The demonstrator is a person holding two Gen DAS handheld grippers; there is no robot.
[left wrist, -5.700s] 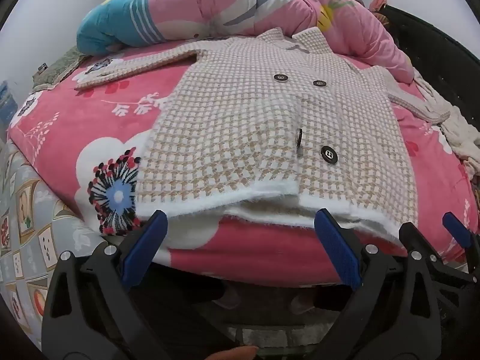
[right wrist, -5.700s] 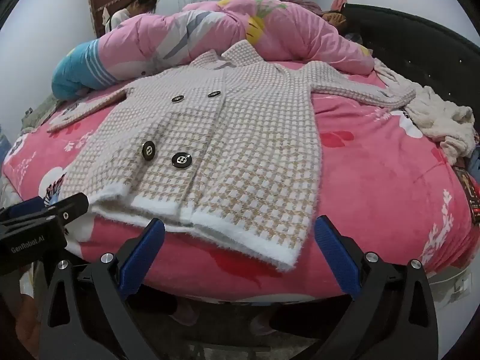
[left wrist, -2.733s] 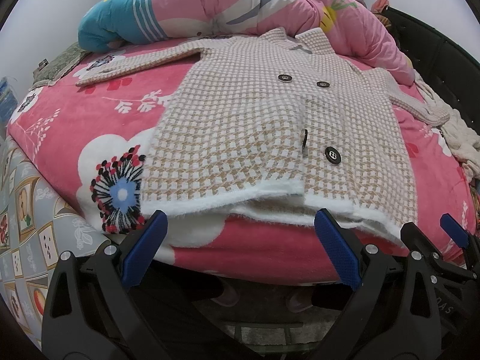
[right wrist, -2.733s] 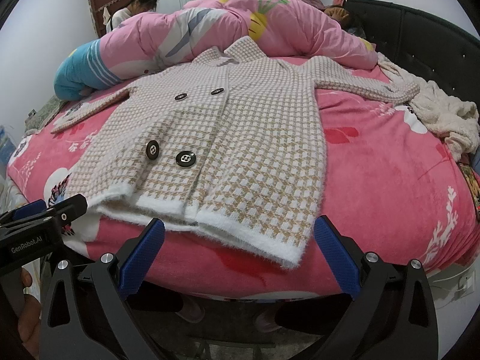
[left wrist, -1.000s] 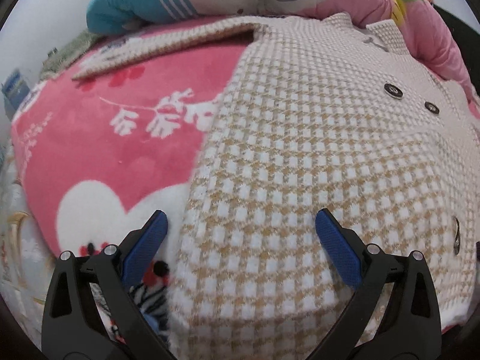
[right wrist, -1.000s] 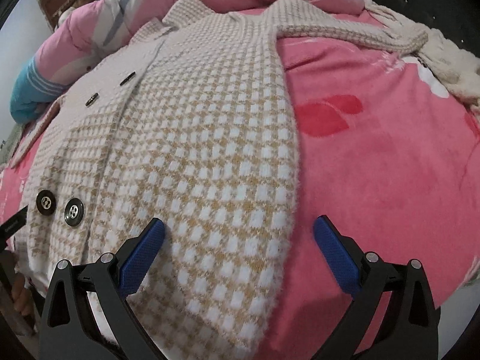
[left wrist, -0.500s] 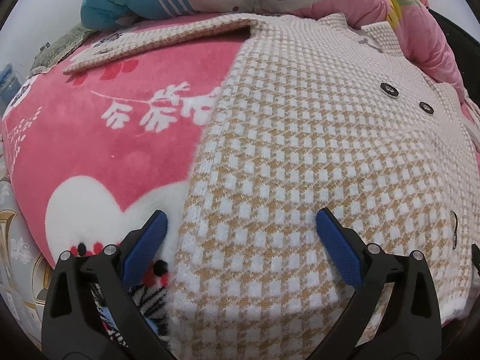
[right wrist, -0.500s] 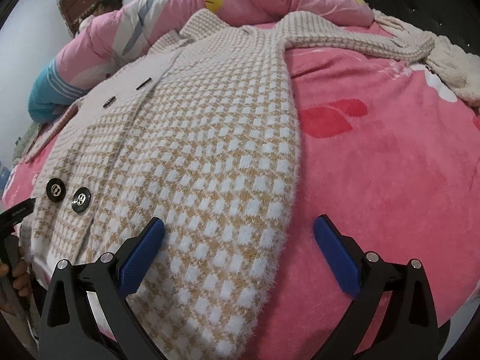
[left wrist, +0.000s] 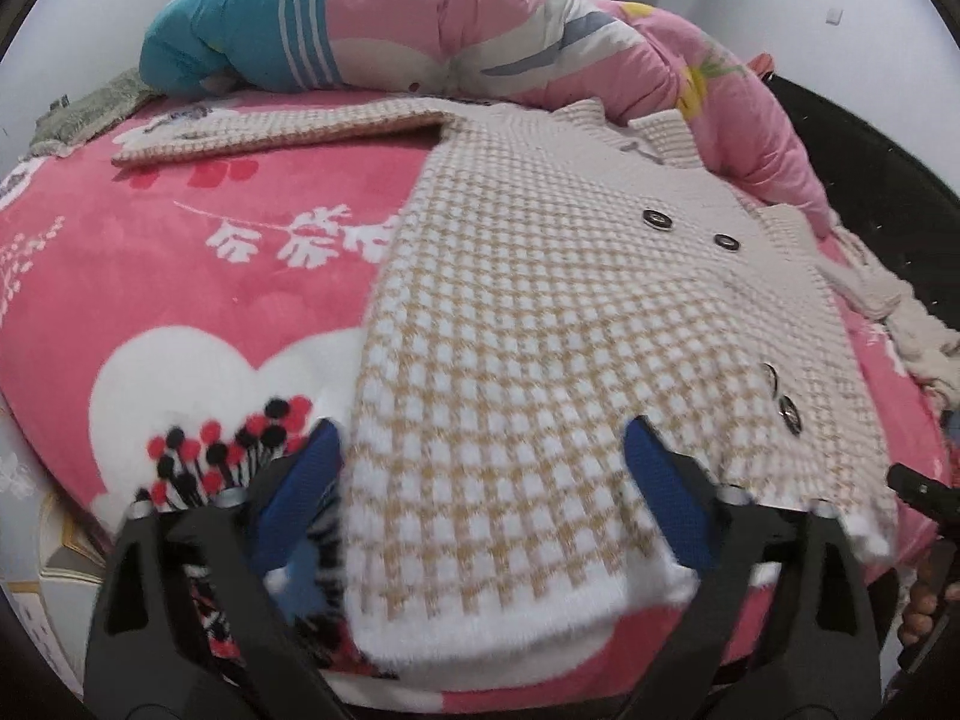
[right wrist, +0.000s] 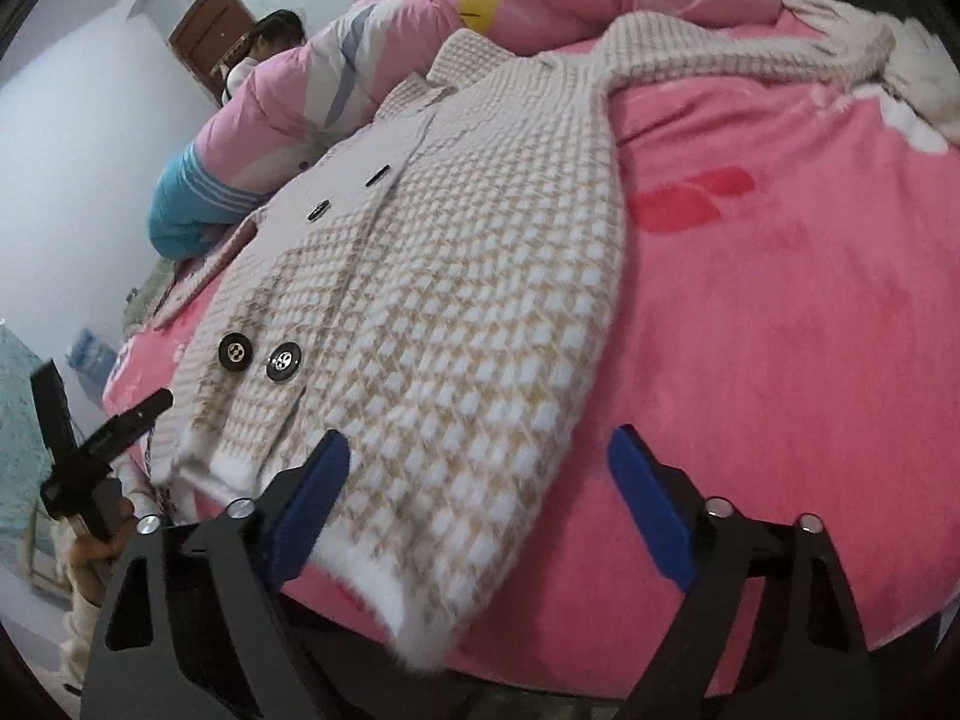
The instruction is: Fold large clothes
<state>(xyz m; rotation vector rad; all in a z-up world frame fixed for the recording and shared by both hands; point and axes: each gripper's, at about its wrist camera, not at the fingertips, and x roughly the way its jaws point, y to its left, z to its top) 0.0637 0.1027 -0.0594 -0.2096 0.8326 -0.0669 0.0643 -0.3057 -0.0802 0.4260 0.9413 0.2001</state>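
On the pink bed [left wrist: 198, 276] the checked coat [left wrist: 540, 324] lies lengthwise, hem toward both tongs, their jaws narrowing yet apart.

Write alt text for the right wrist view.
The right gripper straddles the near hem corner of a beige-and-white checked coat, jaws closing but not yet gripping. The coat lies buttoned and flat on a pink blanket.

Left hand-held gripper [left wrist: 480, 480]: pitched downward, blue pads wide apart, jaws lately narrowing. Right hand-held gripper [right wrist: 480, 480]: likewise pitched down, pads apart, jaws lately narrowing, nothing clamped.
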